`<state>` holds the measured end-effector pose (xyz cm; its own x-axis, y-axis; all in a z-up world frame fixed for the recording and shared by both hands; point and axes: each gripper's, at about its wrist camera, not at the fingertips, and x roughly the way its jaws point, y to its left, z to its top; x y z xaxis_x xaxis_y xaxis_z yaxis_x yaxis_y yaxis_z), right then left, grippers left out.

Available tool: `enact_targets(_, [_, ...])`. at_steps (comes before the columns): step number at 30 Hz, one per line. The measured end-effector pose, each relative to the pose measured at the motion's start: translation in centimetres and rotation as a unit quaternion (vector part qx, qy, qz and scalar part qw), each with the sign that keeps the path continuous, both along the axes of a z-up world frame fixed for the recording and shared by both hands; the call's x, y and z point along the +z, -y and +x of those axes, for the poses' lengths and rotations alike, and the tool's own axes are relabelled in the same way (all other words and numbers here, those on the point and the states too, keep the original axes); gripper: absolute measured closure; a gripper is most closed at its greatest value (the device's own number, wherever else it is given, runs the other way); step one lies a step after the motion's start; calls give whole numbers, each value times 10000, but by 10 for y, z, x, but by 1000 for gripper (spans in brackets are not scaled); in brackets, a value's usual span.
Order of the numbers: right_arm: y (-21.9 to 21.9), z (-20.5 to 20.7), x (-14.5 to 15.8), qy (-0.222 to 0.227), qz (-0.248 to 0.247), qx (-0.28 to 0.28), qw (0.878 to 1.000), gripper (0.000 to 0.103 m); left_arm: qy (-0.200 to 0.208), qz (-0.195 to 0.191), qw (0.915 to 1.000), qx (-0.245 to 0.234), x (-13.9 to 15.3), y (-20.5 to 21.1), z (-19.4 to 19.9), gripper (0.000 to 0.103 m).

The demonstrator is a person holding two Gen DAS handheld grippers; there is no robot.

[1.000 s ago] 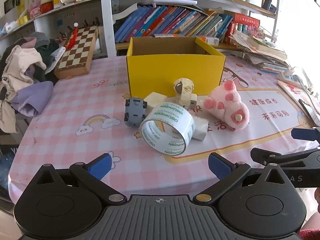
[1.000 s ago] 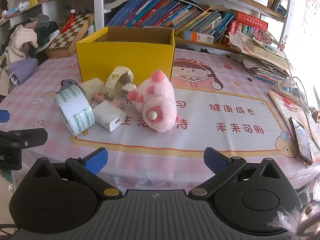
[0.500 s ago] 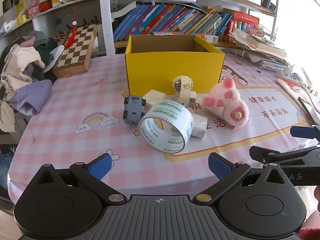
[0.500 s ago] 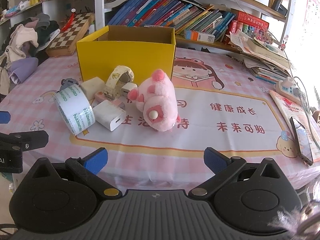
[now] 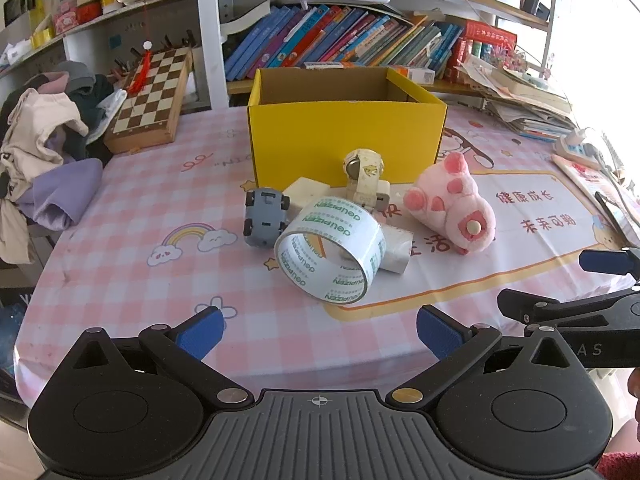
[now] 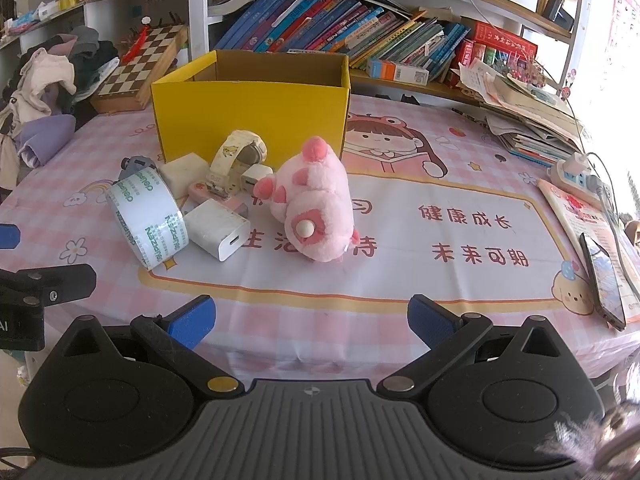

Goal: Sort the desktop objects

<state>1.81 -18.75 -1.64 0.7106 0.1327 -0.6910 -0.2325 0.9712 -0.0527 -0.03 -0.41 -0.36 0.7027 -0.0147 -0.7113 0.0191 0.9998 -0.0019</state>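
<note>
An open yellow box (image 5: 346, 140) (image 6: 252, 114) stands on the pink checked table. In front of it lie a roll of clear tape (image 5: 330, 250) (image 6: 148, 222), a grey toy car (image 5: 266, 216), a pink plush toy (image 5: 452, 208) (image 6: 316, 208), a cream watch (image 5: 364, 176) (image 6: 238, 160), a white charger (image 6: 218, 228) and other small white blocks. My left gripper (image 5: 318, 332) is open and empty, near the table's front edge before the tape. My right gripper (image 6: 312, 320) is open and empty, before the plush.
A chessboard (image 5: 154, 96) leans at the back left beside a pile of clothes (image 5: 44, 152). Books fill the shelf (image 5: 344, 44) behind the box. Papers, a power strip (image 6: 578, 170) and a phone (image 6: 604, 280) lie at the right edge.
Both grippers have drawn slightly closer to the objects. The objects have not moved and both grippers stay open.
</note>
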Motion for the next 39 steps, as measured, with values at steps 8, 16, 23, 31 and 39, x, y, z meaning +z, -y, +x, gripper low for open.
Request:
enact_targets(8, [-1, 1, -1, -22, 8, 40, 10000, 0, -18, 3, 10000, 4, 0, 0, 0, 0])
enact_targets(16, [-1, 1, 0, -36, 19, 86, 10000, 0, -13, 41, 9999, -102, 1, 4, -1, 0])
enact_targets(23, [-1, 0, 1, -42, 28, 120, 9999, 0, -29, -21, 9999, -149, 1, 4, -1, 0])
enact_targets(31, [-2, 0, 1, -56, 49, 150, 9999, 0, 19, -20, 9998, -179, 2, 5, -2, 0])
enact_targets(39, [-4, 0, 1, -63, 25, 196, 9998, 0, 24, -23, 9998, -219, 2, 5, -3, 0])
